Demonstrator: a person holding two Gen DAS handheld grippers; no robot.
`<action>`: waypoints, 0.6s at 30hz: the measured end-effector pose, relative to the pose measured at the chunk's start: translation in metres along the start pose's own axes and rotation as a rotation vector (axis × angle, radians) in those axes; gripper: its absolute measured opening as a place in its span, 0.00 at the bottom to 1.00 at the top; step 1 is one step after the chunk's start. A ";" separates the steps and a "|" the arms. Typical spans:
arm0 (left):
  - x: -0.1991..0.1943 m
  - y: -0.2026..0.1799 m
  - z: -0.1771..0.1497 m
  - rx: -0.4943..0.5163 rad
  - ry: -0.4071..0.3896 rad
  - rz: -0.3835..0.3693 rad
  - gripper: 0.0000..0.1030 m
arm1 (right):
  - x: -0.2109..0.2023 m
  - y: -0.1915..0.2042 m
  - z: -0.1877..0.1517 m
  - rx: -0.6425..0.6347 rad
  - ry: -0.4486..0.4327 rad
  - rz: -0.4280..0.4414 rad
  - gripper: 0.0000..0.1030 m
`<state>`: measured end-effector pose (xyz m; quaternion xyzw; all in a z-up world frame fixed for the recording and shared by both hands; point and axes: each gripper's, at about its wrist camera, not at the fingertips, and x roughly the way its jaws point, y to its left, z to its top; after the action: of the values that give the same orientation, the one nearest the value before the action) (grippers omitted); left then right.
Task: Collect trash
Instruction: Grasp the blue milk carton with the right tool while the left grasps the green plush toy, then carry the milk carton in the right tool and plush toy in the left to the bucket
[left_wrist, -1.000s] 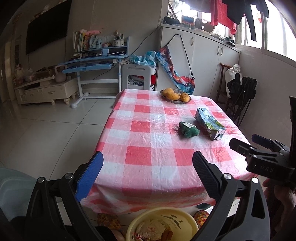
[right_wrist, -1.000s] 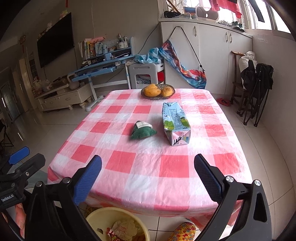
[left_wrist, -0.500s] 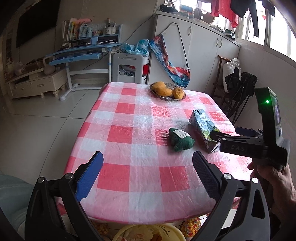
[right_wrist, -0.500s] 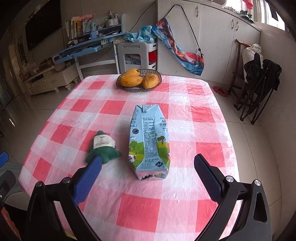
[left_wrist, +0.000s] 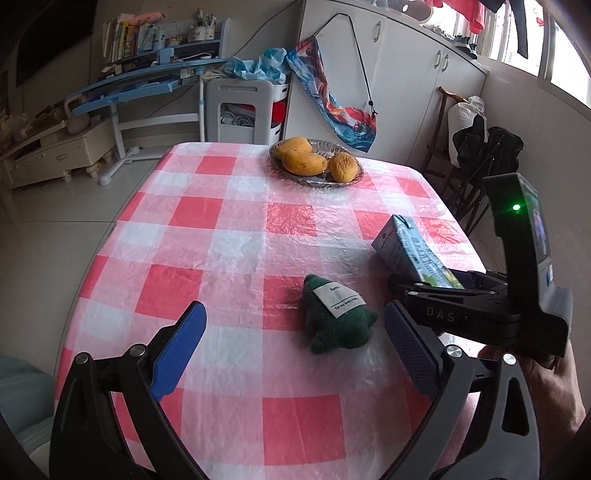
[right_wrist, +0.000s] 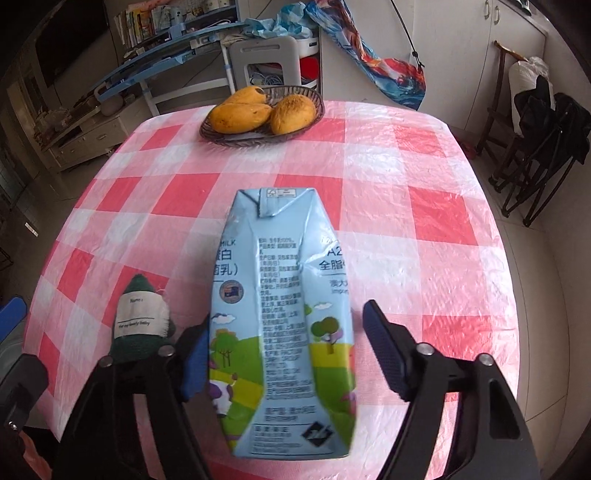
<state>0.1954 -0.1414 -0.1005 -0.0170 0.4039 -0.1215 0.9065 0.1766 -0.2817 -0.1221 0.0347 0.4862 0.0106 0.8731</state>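
A light blue milk carton lies on its side on the red-and-white checked tablecloth. My right gripper straddles its near half and its jaws are closing. The left pad is right at the carton's side. A narrow gap shows at the right pad. In the left wrist view the carton sticks out beyond the right gripper, which a hand holds. A dark green plush toy with a white label lies just left of the carton. My left gripper hangs open over it, the toy nearer its right finger.
A woven basket with three mangoes sits at the table's far end. Folded dark chairs stand right of the table. A white stool and a blue desk stand behind it, with tiled floor on the left.
Both grippers have moved forward and down over the table. The right gripper's jaws have narrowed around the carton. The yellow bin at the near table edge has dropped out of view.
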 end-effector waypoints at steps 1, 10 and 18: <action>0.008 -0.003 0.002 0.002 0.010 -0.001 0.91 | -0.001 -0.004 0.000 0.005 0.001 0.000 0.62; 0.062 -0.022 0.007 0.050 0.125 -0.021 0.62 | -0.006 -0.028 0.002 0.051 0.002 0.032 0.59; 0.048 0.010 -0.002 0.054 0.152 -0.054 0.38 | -0.004 -0.002 0.001 -0.024 0.019 0.106 0.59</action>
<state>0.2270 -0.1423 -0.1377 0.0061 0.4674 -0.1576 0.8698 0.1755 -0.2839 -0.1185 0.0500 0.4916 0.0631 0.8671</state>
